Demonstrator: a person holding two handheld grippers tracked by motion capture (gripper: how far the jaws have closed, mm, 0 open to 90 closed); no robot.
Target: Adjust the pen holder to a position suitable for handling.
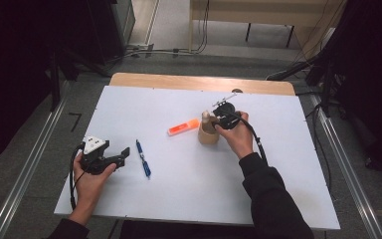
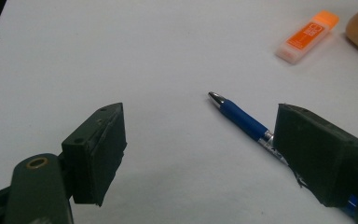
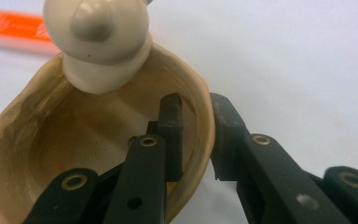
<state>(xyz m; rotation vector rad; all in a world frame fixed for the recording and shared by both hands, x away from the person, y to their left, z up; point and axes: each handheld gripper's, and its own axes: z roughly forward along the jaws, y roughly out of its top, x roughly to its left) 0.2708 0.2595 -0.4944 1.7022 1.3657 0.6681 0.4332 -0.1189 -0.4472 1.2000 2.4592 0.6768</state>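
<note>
White table (image 1: 179, 194), figurine-rimmed wooden cup (image 3: 32, 140)

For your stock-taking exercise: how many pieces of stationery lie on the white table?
2. The blue pen lies near the open left gripper; the orange eraser lies beside the wooden cup, whose rim the right gripper clamps. None seems hidden.

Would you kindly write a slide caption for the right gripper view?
Right tool clamped on the rim of a wooden cup, one jaw inside and one outside, a pale figure on the far rim.
</note>
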